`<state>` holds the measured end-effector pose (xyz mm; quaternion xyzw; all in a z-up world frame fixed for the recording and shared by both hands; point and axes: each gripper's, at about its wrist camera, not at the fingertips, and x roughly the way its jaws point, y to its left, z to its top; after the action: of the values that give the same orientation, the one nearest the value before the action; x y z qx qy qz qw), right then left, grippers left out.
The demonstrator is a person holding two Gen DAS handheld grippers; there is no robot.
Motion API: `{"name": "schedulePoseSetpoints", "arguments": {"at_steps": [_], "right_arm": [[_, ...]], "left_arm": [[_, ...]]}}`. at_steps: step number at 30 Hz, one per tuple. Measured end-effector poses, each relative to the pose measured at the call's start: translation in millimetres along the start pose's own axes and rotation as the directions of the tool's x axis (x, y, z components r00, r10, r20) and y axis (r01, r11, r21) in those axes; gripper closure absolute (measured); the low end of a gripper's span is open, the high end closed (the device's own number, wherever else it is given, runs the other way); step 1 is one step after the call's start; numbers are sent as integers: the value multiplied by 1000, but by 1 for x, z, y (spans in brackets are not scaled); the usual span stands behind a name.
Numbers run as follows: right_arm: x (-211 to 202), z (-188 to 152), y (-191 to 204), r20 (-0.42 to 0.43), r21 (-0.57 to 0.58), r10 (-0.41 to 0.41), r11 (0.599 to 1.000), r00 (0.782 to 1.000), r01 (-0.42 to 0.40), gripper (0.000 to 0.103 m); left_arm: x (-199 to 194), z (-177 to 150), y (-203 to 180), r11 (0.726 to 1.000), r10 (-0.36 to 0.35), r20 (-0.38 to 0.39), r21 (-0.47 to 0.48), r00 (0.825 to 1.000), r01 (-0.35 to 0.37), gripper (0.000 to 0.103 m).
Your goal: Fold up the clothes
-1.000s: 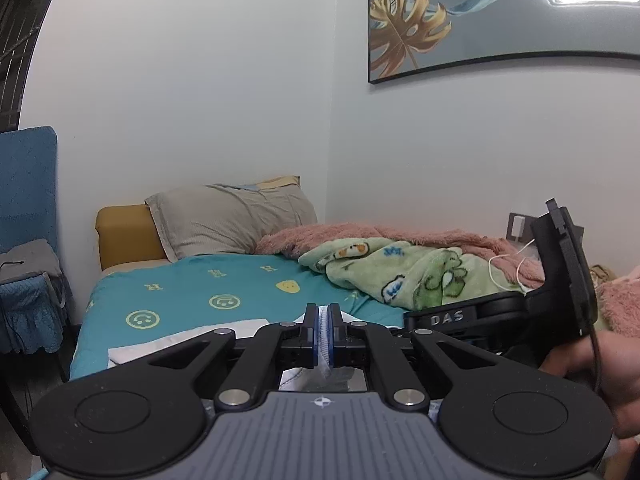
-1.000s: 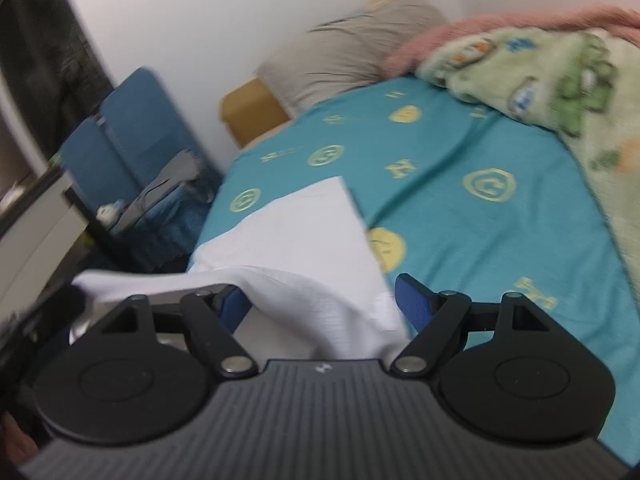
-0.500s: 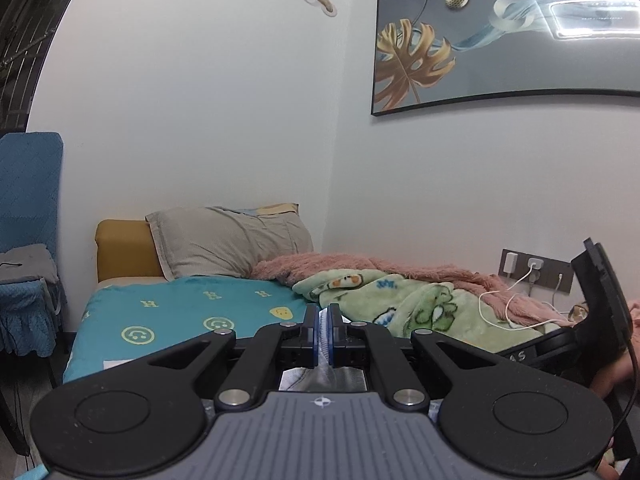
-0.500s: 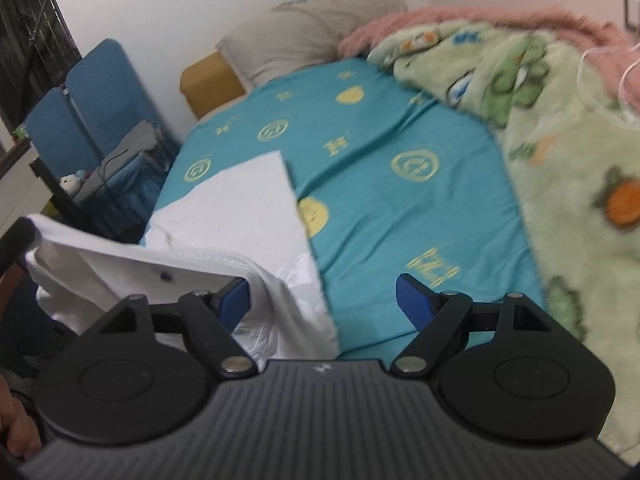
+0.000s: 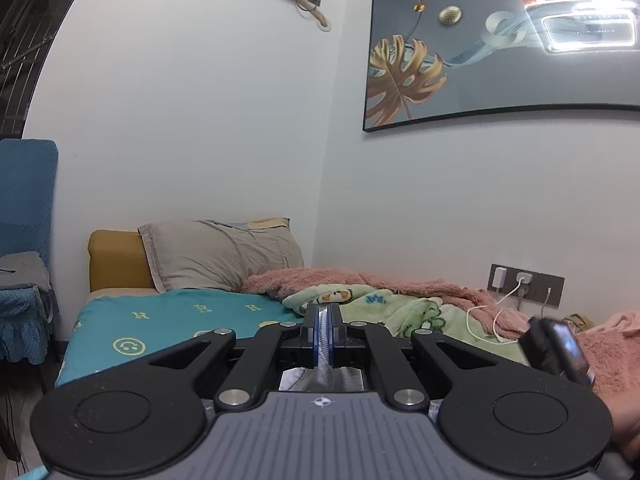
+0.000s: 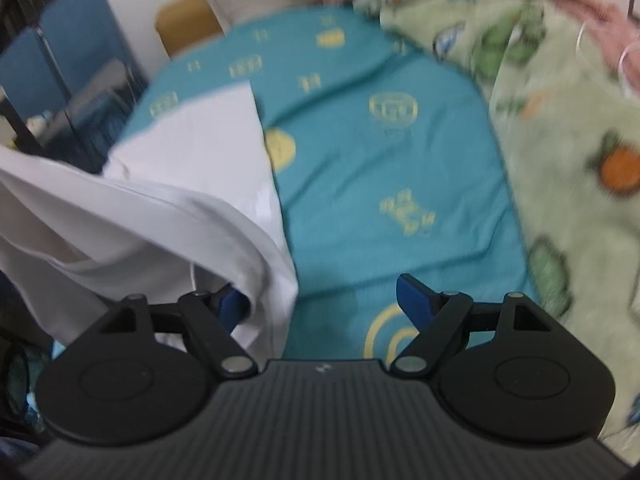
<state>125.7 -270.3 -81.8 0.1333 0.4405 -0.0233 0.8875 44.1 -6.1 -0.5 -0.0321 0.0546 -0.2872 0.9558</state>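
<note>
A white garment (image 6: 192,160) lies partly on the teal bedsheet (image 6: 384,184) and rises in a fold toward the lower left of the right wrist view. My right gripper (image 6: 324,300) is open and tilted down over the bed. The cloth drapes across its left fingertip (image 6: 234,304), and the right fingertip (image 6: 412,296) is bare over the sheet. In the left wrist view my left gripper (image 5: 324,332) points level and is shut on a thin edge of the white garment (image 5: 320,376), which hangs just below the pads.
A grey pillow (image 5: 220,256) and yellow headboard (image 5: 116,260) are at the far end. A green cartoon blanket (image 6: 560,120) and pink fleece (image 5: 400,284) fill the bed's right side, with charger cables (image 5: 496,320) at a wall socket. Blue chairs (image 6: 60,52) stand left of the bed.
The right gripper has tipped further down toward the bed, and the lifted white fold now spreads wider across its left side. The left view has tilted up, so the bed sits lower.
</note>
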Motion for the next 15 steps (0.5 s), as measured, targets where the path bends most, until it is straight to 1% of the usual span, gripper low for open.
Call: {"name": "schedulePoseSetpoints", "arguments": {"at_steps": [2, 4, 5, 7, 9, 10, 11, 12, 14, 15], "right_arm": [[-1, 1, -7, 22, 86, -7, 996, 1000, 5, 23], [-13, 1, -18, 98, 192, 16, 981, 995, -35, 23], [-20, 1, -20, 136, 217, 29, 975, 990, -58, 24], [-32, 1, -19, 193, 204, 49, 975, 980, -89, 37], [-38, 1, -11, 225, 158, 60, 983, 972, -98, 63], [-41, 1, -6, 238, 133, 66, 986, 969, -100, 69], [-42, 1, -2, 247, 108, 70, 989, 967, -99, 80], [-43, 2, 2, 258, 84, 72, 992, 964, -96, 85], [-46, 3, 8, 284, 42, 76, 995, 956, -91, 91], [-47, 5, 10, 296, 24, 83, 995, 952, -95, 92]], "left_arm": [[0, 0, 1, 1000, 2, -2, -2, 1000, -3, 99], [0, 0, 4, 1000, 7, -6, -8, 1000, -7, 99], [0, 0, 6, 1000, 8, -9, -17, 1000, -8, 99], [1, 0, 11, 999, 11, -22, -40, 1000, -12, 99], [3, 0, 16, 998, 21, -42, -58, 999, -24, 99], [5, -1, 19, 997, 29, -53, -64, 998, -32, 99], [7, -2, 21, 997, 36, -66, -70, 997, -41, 99], [8, -3, 24, 996, 42, -78, -77, 996, -49, 99], [10, -5, 31, 994, 53, -103, -93, 993, -63, 99], [11, -6, 34, 992, 56, -116, -103, 992, -68, 99]]}}
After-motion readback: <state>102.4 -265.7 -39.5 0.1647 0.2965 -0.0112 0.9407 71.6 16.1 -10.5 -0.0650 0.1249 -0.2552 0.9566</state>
